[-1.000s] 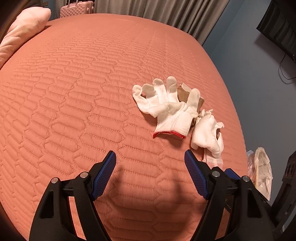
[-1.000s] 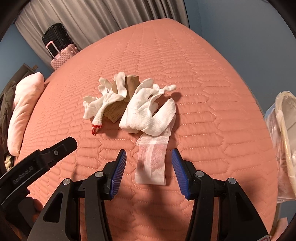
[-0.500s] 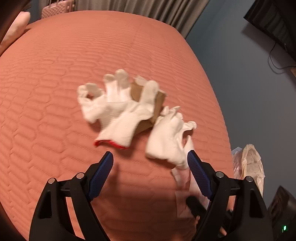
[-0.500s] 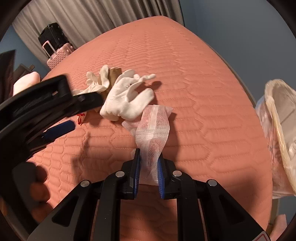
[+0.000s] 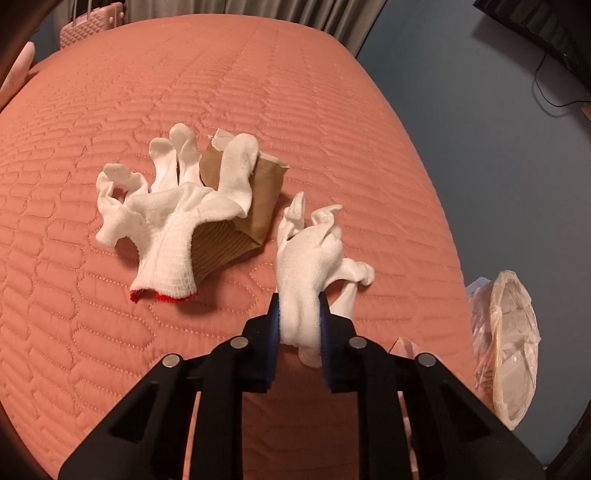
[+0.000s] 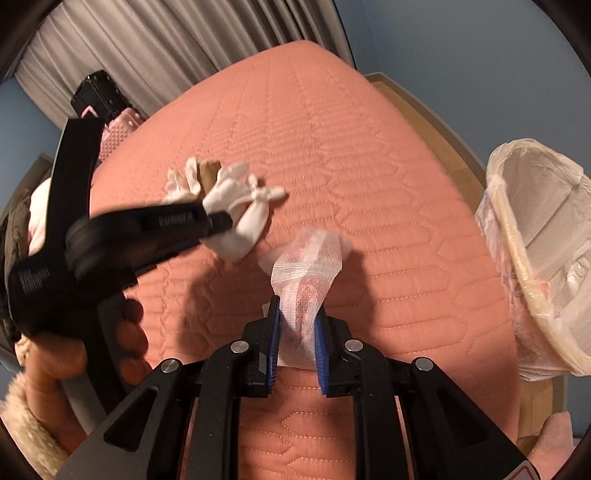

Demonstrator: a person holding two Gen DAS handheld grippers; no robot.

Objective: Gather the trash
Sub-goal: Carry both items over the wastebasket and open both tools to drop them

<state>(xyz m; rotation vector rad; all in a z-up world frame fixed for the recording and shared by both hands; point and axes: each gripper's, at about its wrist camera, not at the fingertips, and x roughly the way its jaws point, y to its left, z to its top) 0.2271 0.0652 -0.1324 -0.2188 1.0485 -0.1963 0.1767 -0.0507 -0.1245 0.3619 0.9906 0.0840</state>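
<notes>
My left gripper (image 5: 298,325) is shut on the cuff of a white glove (image 5: 310,254), lifting it off the salmon quilted bed (image 5: 110,350). A second white glove with a red cuff (image 5: 166,225) lies over a brown paper piece (image 5: 255,192) on the bed. My right gripper (image 6: 297,332) is shut on a white wrapper with a reddish inside (image 6: 306,273), held above the bed. The left gripper (image 6: 221,221) with its glove (image 6: 243,229) also shows in the right wrist view.
A bin lined with a clear bag (image 6: 535,258) stands off the bed's right edge; it also shows in the left wrist view (image 5: 509,343). A pink suitcase (image 5: 88,29) and grey curtains (image 6: 166,48) are beyond the bed. A pillow lies far left.
My left gripper has closed on the right-hand glove and raised it. My right gripper, shut on the wrapper, has lifted it and drawn back toward the bin side.
</notes>
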